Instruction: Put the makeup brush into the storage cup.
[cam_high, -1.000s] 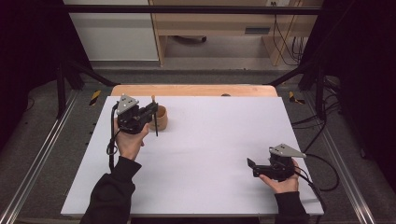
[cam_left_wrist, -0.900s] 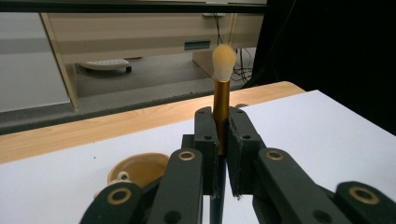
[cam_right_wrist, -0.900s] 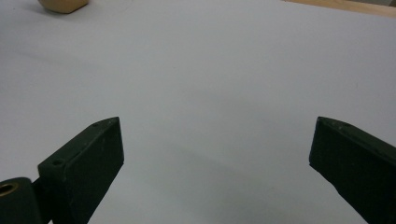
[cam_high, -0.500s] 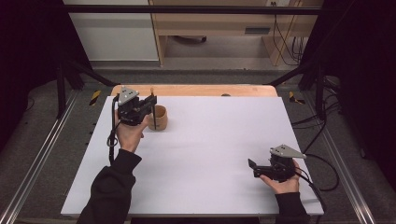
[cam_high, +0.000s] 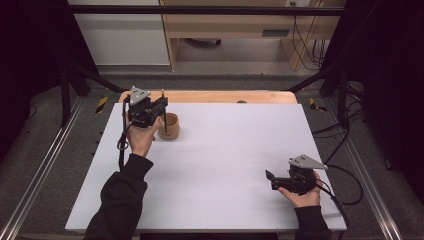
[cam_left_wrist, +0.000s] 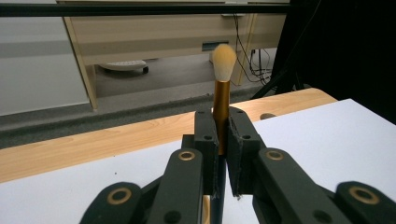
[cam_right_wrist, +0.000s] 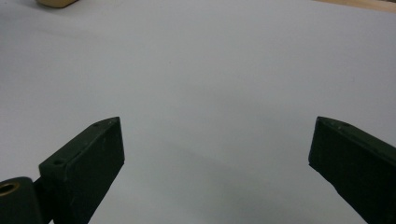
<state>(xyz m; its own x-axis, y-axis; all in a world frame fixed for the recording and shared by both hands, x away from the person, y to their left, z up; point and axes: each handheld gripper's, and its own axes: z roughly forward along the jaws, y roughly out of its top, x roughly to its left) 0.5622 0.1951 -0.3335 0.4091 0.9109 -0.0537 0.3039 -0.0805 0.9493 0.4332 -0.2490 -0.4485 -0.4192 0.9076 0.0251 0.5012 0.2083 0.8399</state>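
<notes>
**Makeup brush clamped upright in the left tongs, beside the wooden cup**

The makeup brush (cam_left_wrist: 221, 98) stands upright between the jaws of the left tongs (cam_high: 161, 106), which are clenched on its golden handle; its pale, fluffy bristle head points up, above the jaw tips. In the high view the brush's dark lower end hangs just beside the near-left rim of a small wooden cup (cam_high: 168, 126), at the far left of the surface; whether it touches the cup cannot be told.

The surface (cam_high: 230, 150) is a plain white board laid over a light wooden tabletop (cam_high: 225, 96), whose edge shows as a strip along the far side. Metal rails run along the left and right of it on a grey floor. Beyond the far edge stand a white cabinet (cam_high: 120, 35) and a light wooden desk (cam_high: 235, 25), with cables hanging at its right. The sides of the room are dark.

The right tongs (cam_high: 269, 177) rest low at the near right of the surface, well apart from the brush and cup. Their jaws are spread wide with nothing but bare white board between them.

No brand, label or writing can be read on any of these things.
</notes>
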